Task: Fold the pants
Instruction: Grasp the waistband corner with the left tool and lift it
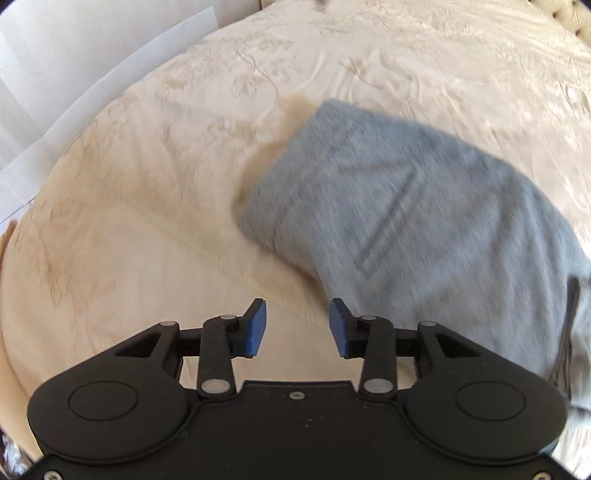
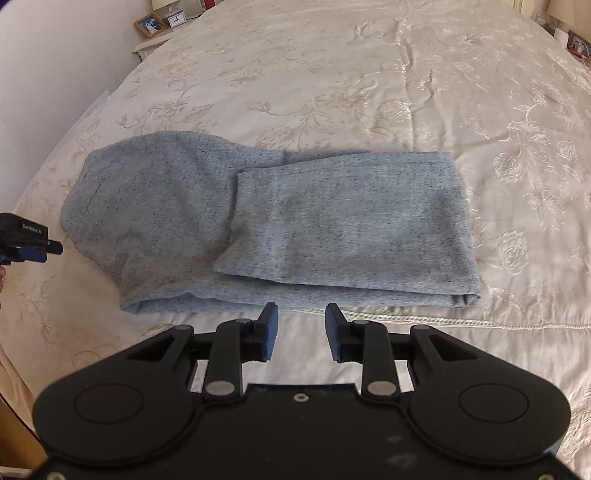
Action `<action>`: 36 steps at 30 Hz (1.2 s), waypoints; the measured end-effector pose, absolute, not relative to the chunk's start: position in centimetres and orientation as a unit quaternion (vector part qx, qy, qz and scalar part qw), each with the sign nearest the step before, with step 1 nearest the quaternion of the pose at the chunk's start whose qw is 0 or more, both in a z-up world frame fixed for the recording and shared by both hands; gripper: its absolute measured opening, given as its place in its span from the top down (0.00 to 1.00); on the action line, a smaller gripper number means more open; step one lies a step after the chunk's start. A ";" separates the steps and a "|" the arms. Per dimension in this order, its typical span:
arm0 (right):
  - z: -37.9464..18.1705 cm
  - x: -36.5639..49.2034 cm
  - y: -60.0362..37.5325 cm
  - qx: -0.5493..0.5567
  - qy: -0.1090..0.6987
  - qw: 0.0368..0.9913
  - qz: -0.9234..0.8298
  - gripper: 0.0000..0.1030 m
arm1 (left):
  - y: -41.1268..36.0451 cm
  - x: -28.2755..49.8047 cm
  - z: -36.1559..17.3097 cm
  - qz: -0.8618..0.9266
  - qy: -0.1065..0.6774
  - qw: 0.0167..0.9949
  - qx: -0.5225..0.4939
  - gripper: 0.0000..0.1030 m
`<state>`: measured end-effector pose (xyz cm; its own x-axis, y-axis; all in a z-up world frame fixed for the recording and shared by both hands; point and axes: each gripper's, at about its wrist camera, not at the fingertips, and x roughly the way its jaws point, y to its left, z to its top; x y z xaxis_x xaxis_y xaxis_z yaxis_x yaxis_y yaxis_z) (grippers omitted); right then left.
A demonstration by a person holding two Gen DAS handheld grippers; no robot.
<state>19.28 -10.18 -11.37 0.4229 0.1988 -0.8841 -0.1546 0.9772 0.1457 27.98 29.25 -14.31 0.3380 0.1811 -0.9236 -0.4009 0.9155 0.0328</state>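
Right wrist view gives you the whole scene: the bed [image 2: 424,85], spread with a cream bedspread [image 2: 332,66] embroidered in a floral pattern, fills nearly everything ahead of you. On it lie the pants [image 2: 258,218], grey-blue and speckled, already folded over on themselves. The wider part bulges toward the left, and a flatter layer lies doubled on top toward the right, its folded edge near the corded seam of the bedspread. They rest near the front edge of the bed, just beyond your right hand-held gripper [image 2: 301,332], whose blue pads [image 2: 270,332] stand spread apart with nothing between them, hovering short of the cloth's near edge.

At the far left of that view your left hand-held gripper [image 2: 40,251] pokes in beside the bulging end of the pants, close to the fabric; whether it touches is not clear from here. In the left wrist view, which is blurred, the left hand-held gripper [image 1: 297,328] shows its jaws parted and empty, over bare bedspread [image 1: 147,221], with the pants [image 1: 424,221] ahead and to the right.

Far back on the left, a nightstand [image 2: 147,46] carries a framed photo [image 2: 149,25] and a small clock [image 2: 176,17].
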 end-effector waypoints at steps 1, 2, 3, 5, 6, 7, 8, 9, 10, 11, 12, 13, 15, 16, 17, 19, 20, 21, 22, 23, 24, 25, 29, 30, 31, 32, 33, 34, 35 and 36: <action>-11.4 19.3 -9.4 0.023 0.528 0.843 0.101 0.71 | 30.1 28.8 -14.5 0.173 0.545 0.815 -0.099 0.53; -11.3 19.3 -8.4 0.027 0.528 0.843 0.099 0.71 | 30.8 29.6 -14.7 0.167 0.544 0.817 -0.096 0.53; -11.3 19.4 -7.7 0.031 0.529 0.843 0.097 0.71 | 31.3 30.1 -15.0 0.163 0.544 0.818 -0.090 0.52; -11.3 19.6 -6.3 0.041 0.532 0.841 0.092 0.71 | 32.3 31.5 -16.0 0.152 0.551 0.816 -0.084 0.45; -11.3 19.7 -5.7 0.045 0.533 0.840 0.091 0.71 | 32.7 31.9 -16.7 0.149 0.557 0.813 -0.087 0.41; -11.3 19.8 -5.0 0.048 0.535 0.838 0.090 0.71 | 33.2 32.4 -17.9 0.143 0.566 0.807 -0.095 0.40; -11.3 19.8 -4.4 0.048 0.537 0.837 0.090 0.71 | 33.5 32.5 -18.6 0.134 0.572 0.802 -0.107 0.39; -11.2 19.9 -3.9 0.045 0.538 0.837 0.089 0.71 | 33.9 32.6 -19.2 0.125 0.577 0.798 -0.124 0.37; -11.2 19.9 -3.2 0.042 0.539 0.837 0.090 0.71 | 34.2 32.8 -19.8 0.118 0.578 0.795 -0.141 0.31; -11.1 20.0 -2.8 0.040 0.540 0.836 0.091 0.71 | 34.6 32.9 -20.4 0.116 0.577 0.793 -0.159 0.28; -11.0 20.1 -2.4 0.036 0.541 0.835 0.092 0.71 | 34.8 33.0 -20.8 0.116 0.575 0.792 -0.172 0.23; -11.0 20.2 -2.0 0.031 0.543 0.834 0.092 0.71 | 35.1 33.1 -21.1 0.115 0.572 0.791 -0.185 0.19; -10.9 20.5 -1.4 0.023 0.546 0.833 0.093 0.71 | 35.2 33.2 -21.5 0.116 0.564 0.794 -0.196 0.11; -10.9 20.7 -1.2 0.021 0.546 0.832 0.092 0.71 | 35.2 33.2 -21.7 0.115 0.561 0.796 -0.196 0.06; -10.8 20.8 -1.1 0.021 0.547 0.832 0.090 0.71 | 35.0 33.3 -21.7 0.113 0.559 0.798 -0.191 0.04; -10.8 21.2 -1.0 0.023 0.550 0.830 0.087 0.71 | 34.9 33.6 -22.2 0.108 0.557 0.802 -0.187 0.00; -10.9 21.4 -0.9 0.024 0.553 0.829 0.086 0.71 | 35.0 33.8 -22.4 0.108 0.554 0.803 -0.192 0.00; -10.9 21.6 -0.8 0.025 0.554 0.828 0.084 0.71 | 35.1 33.8 -22.5 0.110 0.551 0.804 -0.197 0.00; -11.1 21.9 -1.0 0.025 0.556 0.827 0.084 0.71 | 35.1 33.9 -22.6 0.113 0.548 0.804 -0.202 0.00; -11.2 22.0 -1.0 0.026 0.558 0.825 0.083 0.71 | 35.1 34.0 -22.6 0.117 0.548 0.802 -0.206 0.00; -11.2 22.1 -1.1 0.028 0.559 0.824 0.083 0.71 | 35.0 34.0 -22.5 0.117 0.548 0.803 -0.205 0.02; -11.4 22.2 -1.2 0.034 0.561 0.823 0.082 0.71 | 34.9 34.0 -22.3 0.113 0.544 0.806 -0.204 0.11; -11.8 22.2 -1.7 0.052 0.570 0.815 0.086 0.71 | 34.2 32.9 -19.9 0.100 0.521 0.828 -0.183 0.48; -11.9 22.2 -1.8 0.056 0.571 0.815 0.087 0.71 | 34.1 32.7 -19.2 0.098 0.517 0.831 -0.181 0.56; -11.9 22.2 -2.0 0.059 0.571 0.814 0.087 0.71 | 34.0 32.4 -18.5 0.097 0.511 0.835 -0.179 0.62; -12.0 22.1 -2.2 0.062 0.572 0.813 0.089 0.71 | 33.7 32.0 -17.5 0.097 0.503 0.841 -0.173 0.64; -12.1 22.1 -2.4 0.063 0.572 0.813 0.090 0.71 | 33.2 31.7 -16.6 0.099 0.495 0.848 -0.162 0.66; -12.2 22.1 -2.7 0.066 0.573 0.812 0.091 0.71 | 32.7 31.4 -15.5 0.100 0.488 0.854 -0.149 0.68; -12.3 22.1 -3.0 0.068 0.574 0.811 0.093 0.71 | 32.0 31.1 -14.6 0.100 0.480 0.861 -0.136 0.69; -12.3 22.0 -3.3 0.070 0.574 0.810 0.094 0.71 | 31.3 30.9 -13.7 0.098 0.473 0.867 -0.123 0.71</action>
